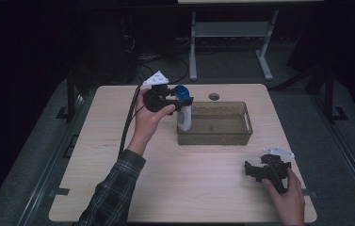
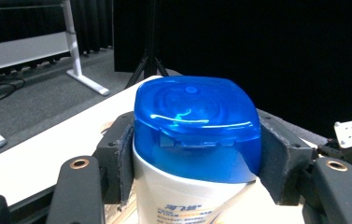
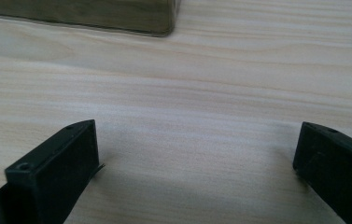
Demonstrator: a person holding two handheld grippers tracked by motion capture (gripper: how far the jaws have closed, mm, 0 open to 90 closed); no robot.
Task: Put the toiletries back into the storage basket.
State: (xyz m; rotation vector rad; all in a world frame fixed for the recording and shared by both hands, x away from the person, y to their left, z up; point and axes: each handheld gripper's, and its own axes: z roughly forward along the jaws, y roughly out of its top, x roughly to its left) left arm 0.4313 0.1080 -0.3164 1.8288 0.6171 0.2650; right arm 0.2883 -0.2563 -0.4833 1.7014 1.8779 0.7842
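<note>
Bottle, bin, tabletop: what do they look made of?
Bottle: white opaque plastic by the look, with a glossy translucent blue plastic cap that catches highlights. Bin: smoky, see-through plastic; the table shows through its walls. Tabletop: pale wood grain, matte, likely laminate or veneer; the pictures leave that open.

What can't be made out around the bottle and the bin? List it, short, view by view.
- Bottle, left gripper view: the label print is cut off by the bottom edge and too small to read; the sides are hidden behind the left gripper jaws.
- Bottle base, high view: too small and dim to tell whether it touches the bin or the table.
- Bin, right gripper view: cut off by the top edge.
- Right gripper, high view: partly covered by the hand.
</note>
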